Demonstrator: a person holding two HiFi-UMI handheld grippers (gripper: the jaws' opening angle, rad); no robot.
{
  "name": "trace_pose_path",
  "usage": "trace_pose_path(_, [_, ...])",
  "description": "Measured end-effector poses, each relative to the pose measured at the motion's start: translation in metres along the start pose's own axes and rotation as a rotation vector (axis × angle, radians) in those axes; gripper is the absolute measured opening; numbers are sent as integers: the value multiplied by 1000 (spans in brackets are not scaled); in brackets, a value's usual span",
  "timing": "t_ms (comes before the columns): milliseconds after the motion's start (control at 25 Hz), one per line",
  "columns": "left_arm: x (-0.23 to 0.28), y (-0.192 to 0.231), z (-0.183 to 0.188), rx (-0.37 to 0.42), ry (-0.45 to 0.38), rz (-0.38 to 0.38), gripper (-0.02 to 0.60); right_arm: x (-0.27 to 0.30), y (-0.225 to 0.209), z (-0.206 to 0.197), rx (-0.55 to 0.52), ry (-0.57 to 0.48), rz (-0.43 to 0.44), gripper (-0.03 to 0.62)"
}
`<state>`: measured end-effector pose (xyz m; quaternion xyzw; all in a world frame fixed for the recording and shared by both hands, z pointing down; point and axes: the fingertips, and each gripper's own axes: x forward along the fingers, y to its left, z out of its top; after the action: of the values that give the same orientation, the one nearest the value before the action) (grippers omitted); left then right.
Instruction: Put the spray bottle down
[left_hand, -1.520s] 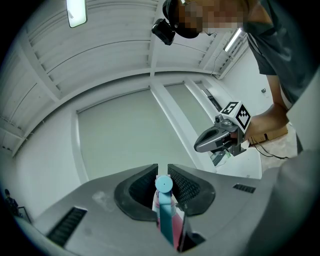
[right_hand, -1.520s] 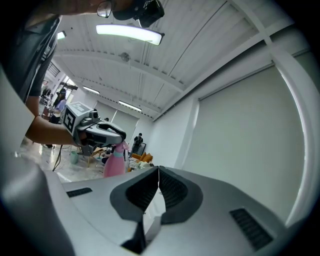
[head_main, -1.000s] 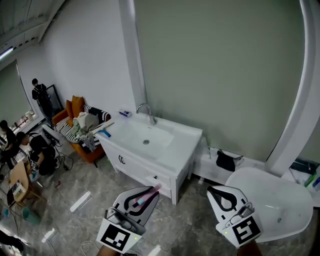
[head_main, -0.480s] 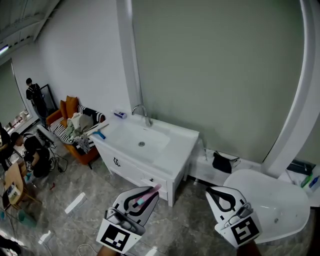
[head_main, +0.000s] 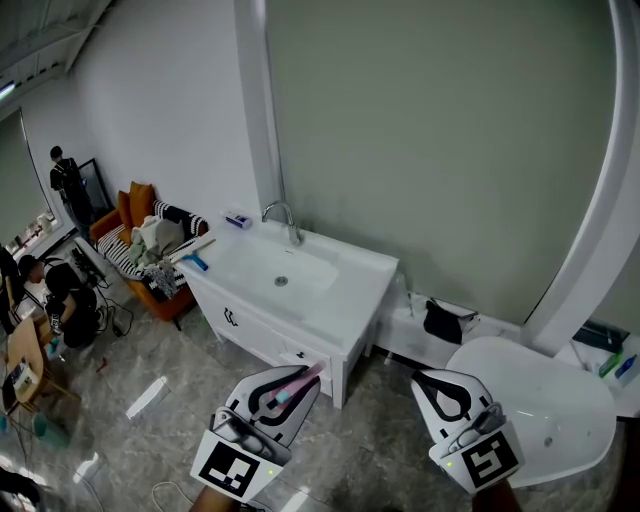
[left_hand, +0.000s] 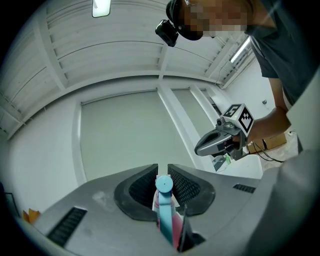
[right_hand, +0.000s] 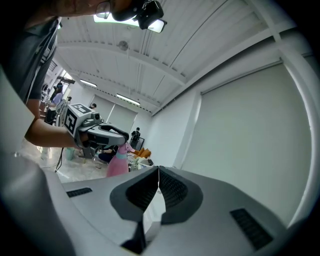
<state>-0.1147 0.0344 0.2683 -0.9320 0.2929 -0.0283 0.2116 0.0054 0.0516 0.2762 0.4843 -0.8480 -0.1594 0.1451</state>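
The left gripper (left_hand: 162, 171) is clamped on the pink-and-blue spray bottle (left_hand: 164, 212); the right gripper (right_hand: 159, 171) is closed and empty.

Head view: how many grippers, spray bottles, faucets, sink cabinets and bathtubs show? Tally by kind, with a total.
Grippers: 2, the left gripper and the right gripper
Spray bottle: 1, clamped in the left gripper
Faucet: 1
Sink cabinet: 1
Bathtub: 1
Total: 6
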Motion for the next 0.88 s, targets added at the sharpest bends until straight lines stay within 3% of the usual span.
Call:
trace_pose_path(480, [39,-9,7,60,57,82,58,5,-49,-30,36,-23,85,9])
trace_pose_path(880, [84,-12,2,52,107,161,58,20,-95,-54,47,-58,172,9])
